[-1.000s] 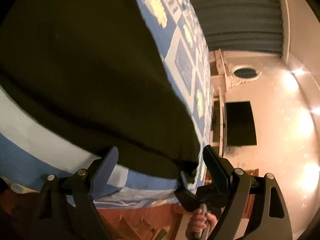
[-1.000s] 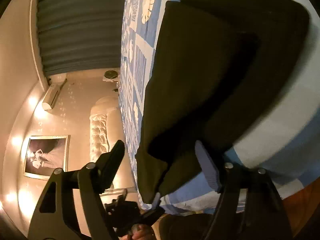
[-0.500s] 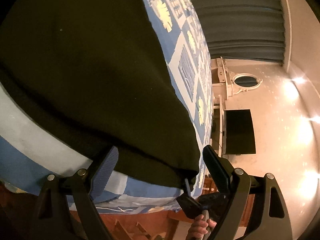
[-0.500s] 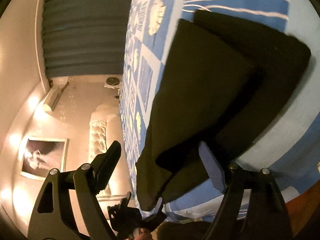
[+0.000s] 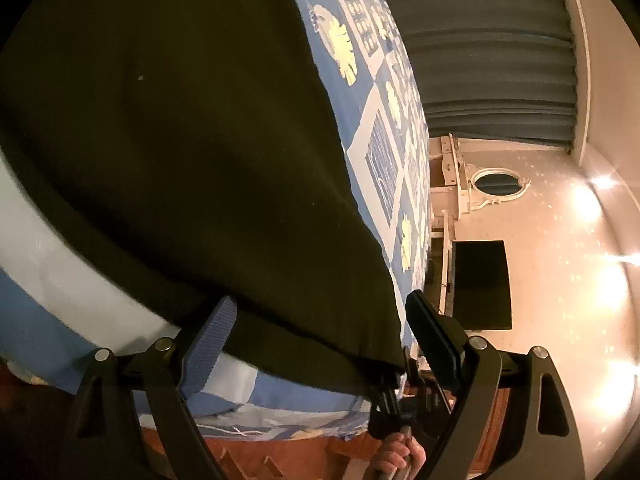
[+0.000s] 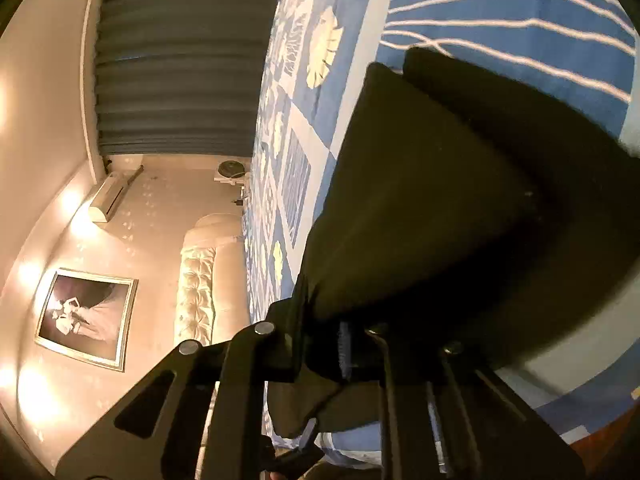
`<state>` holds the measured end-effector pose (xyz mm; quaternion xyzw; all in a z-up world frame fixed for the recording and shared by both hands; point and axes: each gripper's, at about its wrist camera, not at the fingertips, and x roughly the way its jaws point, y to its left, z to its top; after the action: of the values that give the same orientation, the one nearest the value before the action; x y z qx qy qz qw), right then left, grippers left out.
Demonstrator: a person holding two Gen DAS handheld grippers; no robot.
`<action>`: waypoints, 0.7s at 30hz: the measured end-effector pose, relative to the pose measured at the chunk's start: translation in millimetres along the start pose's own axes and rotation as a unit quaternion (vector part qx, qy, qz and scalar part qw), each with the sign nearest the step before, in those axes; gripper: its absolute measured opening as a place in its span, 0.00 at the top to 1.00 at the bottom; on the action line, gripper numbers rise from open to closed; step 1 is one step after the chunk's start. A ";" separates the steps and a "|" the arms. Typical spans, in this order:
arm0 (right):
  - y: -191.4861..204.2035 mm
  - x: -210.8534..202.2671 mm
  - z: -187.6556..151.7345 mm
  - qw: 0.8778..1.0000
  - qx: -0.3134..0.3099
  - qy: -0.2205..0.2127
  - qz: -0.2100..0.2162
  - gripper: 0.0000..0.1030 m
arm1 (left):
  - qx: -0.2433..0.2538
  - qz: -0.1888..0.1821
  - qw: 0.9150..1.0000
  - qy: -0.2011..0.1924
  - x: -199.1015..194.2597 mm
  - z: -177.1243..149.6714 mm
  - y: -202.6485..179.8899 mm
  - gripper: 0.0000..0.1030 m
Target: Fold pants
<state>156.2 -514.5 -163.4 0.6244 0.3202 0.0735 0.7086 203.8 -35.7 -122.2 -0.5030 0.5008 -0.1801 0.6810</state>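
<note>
Dark pants (image 5: 180, 140) lie spread on a bed with a blue and white patterned cover (image 5: 380, 152). My left gripper (image 5: 322, 304) is open, its jaws wide, and the near hem of the pants lies between them without being pinched. In the right wrist view the pants (image 6: 440, 200) fill the middle, and my right gripper (image 6: 320, 344) is shut on their near corner, with fabric bunched between the pads. That right gripper (image 5: 390, 396) also shows low in the left wrist view, clamped on the corner, with a person's hand (image 5: 394, 456) under it.
The bed's edge runs just in front of both grippers, with wooden floor (image 5: 280, 456) below it. A dark curtain (image 5: 480, 48), a black screen (image 5: 480, 284) and a round mirror (image 5: 500, 180) line the far wall. A tufted headboard (image 6: 200, 280) and framed picture (image 6: 86, 316) stand at the bed's other end.
The right gripper's jaws, wide apart in the earlier frames, have closed on the pants' corner. The left gripper has stayed open at the hem. Both views have rolled slightly.
</note>
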 end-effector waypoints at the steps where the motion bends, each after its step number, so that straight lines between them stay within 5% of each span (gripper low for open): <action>1: 1.8 -2.1 0.9 1.000 -0.005 -0.001 0.000 0.92 | 0.001 0.001 1.000 0.000 0.7 0.0 -0.3 0.17; 8: -2.1 -10.6 0.7 1.000 0.002 0.000 0.003 0.93 | -0.015 0.007 1.000 -0.010 5.5 6.3 2.4 0.17; 11: -5.3 -10.7 -3.9 1.000 0.023 0.008 0.001 0.82 | -0.025 0.006 1.000 -0.009 7.2 10.1 2.3 0.18; 12: -7.8 -13.2 -5.8 0.999 0.033 0.005 0.002 0.62 | -0.028 0.007 1.000 -0.008 7.0 10.6 2.4 0.18; 13: -10.7 -16.2 -7.0 0.999 0.042 -0.001 0.001 0.45 | -0.027 0.013 1.000 -0.008 6.4 10.4 2.4 0.26; 14: -12.3 -18.0 -7.7 0.999 0.046 -0.005 0.001 0.43 | -0.023 0.019 1.000 -0.006 7.0 10.6 1.5 0.34; 16: -16.0 -24.4 -7.8 0.999 0.049 -0.013 -0.003 0.42 | -0.006 0.044 0.999 0.008 10.5 11.7 2.3 0.73; 19: -20.3 -29.6 -7.2 0.998 0.062 -0.024 -0.004 0.39 | -0.019 0.047 0.998 0.025 15.2 13.0 13.5 0.89; 21: -23.3 -27.9 -6.7 0.997 0.069 -0.029 -0.001 0.39 | -0.032 0.044 0.998 0.028 15.3 12.8 19.1 0.91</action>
<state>123.7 -527.8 -175.2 0.6735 0.3040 0.0322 0.6730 216.5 -32.5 -146.6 -0.4967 0.5467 -0.1481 0.6576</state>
